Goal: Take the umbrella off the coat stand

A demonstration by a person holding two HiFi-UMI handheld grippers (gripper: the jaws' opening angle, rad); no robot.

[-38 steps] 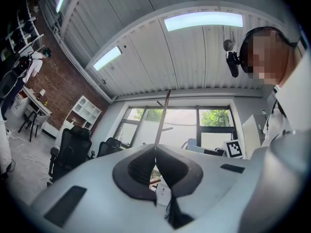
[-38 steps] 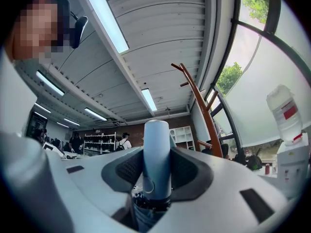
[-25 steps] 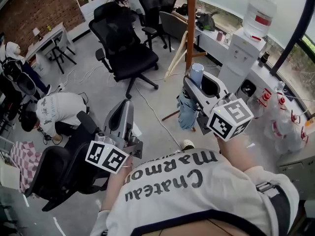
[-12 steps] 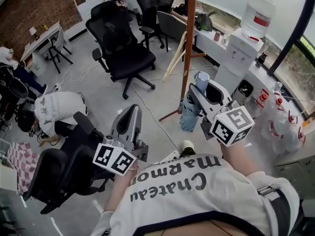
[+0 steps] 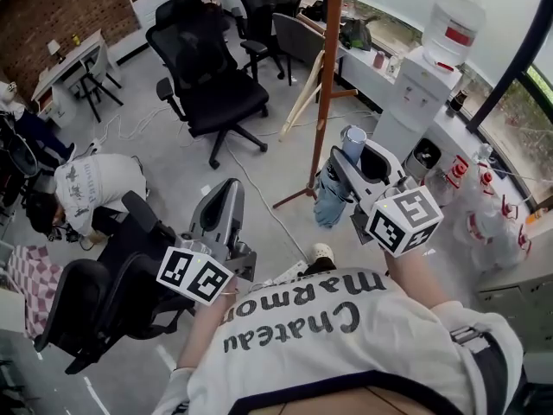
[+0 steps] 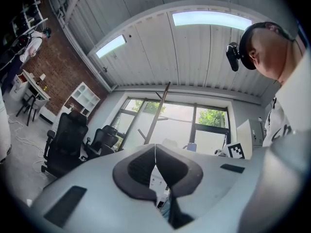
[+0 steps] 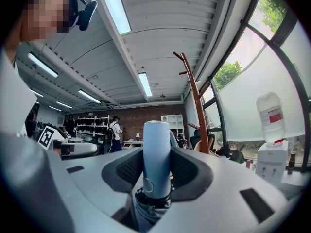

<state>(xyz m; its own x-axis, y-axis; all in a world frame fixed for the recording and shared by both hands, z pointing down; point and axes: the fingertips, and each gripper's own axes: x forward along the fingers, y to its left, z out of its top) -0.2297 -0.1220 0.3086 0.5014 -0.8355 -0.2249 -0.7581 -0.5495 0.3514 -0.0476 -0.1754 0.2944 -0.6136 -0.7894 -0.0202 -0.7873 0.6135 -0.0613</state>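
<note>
My right gripper point(image 5: 346, 156) point(image 7: 156, 168) is shut on the pale blue handle of a folded umbrella point(image 7: 156, 154), whose blue-grey canopy point(image 5: 328, 195) hangs below the jaws in the head view. The umbrella hangs free of the brown wooden coat stand point(image 5: 323, 85) point(image 7: 196, 106), which rises just left of it in the head view. My left gripper point(image 5: 222, 207) point(image 6: 155, 171) is lower and to the left, its dark pads point(image 6: 138, 171) pressed together with nothing between them.
Black office chairs point(image 5: 207, 76) stand beyond the stand, another black chair point(image 5: 104, 296) at lower left. A person point(image 5: 86, 188) crouches on the floor at left. A white water dispenser point(image 5: 423, 76) and a counter point(image 5: 484, 171) run along the right.
Both grippers have sunk slightly. The umbrella stays in the right gripper and sits a little further right of the stand's pole than before.
</note>
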